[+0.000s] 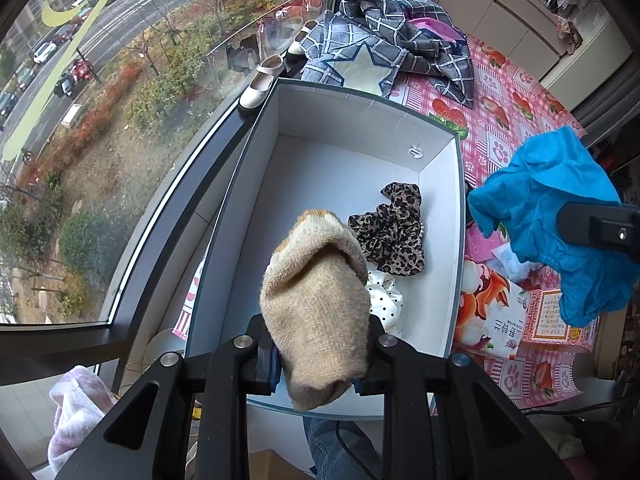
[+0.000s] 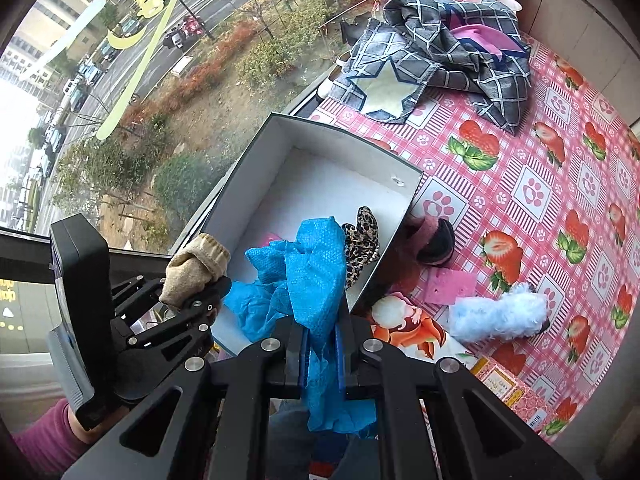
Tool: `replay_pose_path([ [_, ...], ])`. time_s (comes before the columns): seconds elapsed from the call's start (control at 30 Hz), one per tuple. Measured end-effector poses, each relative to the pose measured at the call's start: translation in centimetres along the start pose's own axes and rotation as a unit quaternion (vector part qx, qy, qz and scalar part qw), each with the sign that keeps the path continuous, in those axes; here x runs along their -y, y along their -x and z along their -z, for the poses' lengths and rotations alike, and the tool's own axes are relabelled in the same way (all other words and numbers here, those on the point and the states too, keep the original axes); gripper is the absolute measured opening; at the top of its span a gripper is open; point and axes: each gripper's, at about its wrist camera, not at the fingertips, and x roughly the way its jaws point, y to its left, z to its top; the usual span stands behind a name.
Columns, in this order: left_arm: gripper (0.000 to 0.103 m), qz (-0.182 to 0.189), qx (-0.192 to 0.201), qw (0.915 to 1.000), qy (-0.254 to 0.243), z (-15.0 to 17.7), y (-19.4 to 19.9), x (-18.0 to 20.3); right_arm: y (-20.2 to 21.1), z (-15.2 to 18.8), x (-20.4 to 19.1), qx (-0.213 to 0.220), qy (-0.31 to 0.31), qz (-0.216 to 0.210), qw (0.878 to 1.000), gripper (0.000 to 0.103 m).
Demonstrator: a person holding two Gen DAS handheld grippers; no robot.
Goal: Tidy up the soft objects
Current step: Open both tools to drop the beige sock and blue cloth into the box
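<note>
Two soft items in hand: left gripper (image 1: 316, 376) jaws clamped on a beige sock (image 1: 318, 320), right gripper (image 2: 322, 354) jaws clamped on a crumpled blue cloth (image 2: 308, 280); both hang above the white box (image 1: 416, 128) below the jaws. Risk: blue cloth overhangs the box wall; released here, it may drape the rim or slide onto the desk (image 2: 560, 184).

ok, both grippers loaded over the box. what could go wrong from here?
1. The blue cloth in the right gripper trails loose folds; on release part may drape over the box wall and end up outside.
2. The left gripper and right one sit close together over the box, so they could collide.
3. The sock could land on the leopard scrunchie and bury it.
</note>
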Motion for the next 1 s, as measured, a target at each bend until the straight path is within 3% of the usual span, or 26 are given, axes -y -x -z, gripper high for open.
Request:
replay_pose_path([
  [1.0,0.028,0.009,-0.014,0.9998,-0.009,-0.5,-1.6,-0.6,-2.5,-2.7,-1.4,-0.025,0.006,0.016,1.000,0.011],
])
